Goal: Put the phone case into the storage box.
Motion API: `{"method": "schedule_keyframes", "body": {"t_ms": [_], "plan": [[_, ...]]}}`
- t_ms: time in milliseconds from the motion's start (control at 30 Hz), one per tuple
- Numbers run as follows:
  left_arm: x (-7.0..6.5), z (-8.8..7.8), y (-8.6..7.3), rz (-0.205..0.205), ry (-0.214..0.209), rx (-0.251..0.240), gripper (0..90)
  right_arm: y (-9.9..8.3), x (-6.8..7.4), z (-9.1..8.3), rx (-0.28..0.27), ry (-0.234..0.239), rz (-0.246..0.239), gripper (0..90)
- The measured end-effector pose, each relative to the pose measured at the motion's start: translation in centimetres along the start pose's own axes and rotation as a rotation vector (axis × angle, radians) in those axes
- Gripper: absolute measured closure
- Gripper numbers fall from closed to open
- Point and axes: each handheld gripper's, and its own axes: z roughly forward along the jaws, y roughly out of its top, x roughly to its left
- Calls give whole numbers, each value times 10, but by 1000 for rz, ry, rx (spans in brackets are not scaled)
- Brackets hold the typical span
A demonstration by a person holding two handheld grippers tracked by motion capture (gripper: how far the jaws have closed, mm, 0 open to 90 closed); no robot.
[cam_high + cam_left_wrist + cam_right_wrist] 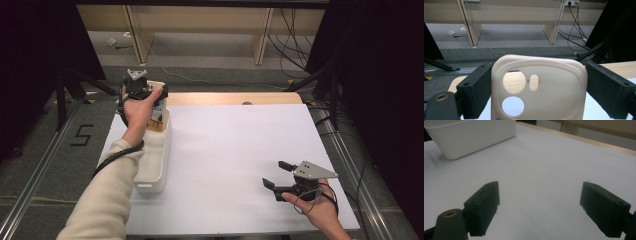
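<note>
White-covered table (235,150) over grey carpet, wooden furniture legs behind. At the table's far left, left gripper (142,90) raised above the far end of a long white plastic bin (152,165), jaws clamped on the side edges of a cream phone case (537,92); case upright, camera cutouts facing the lens, long axis running down toward the bin. Right gripper (280,175) well apart, low at the near right, jaws spread wide, holding nothing. Left hand (137,112) far nearer the bin.
</note>
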Motion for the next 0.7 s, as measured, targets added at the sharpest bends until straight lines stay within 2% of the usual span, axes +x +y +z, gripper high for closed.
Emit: {"method": "schedule_keyframes", "body": {"t_ms": [700], "plan": [[1,7,-2,-4,1,14,111,0,1,0,-1,3,1,172]]}}
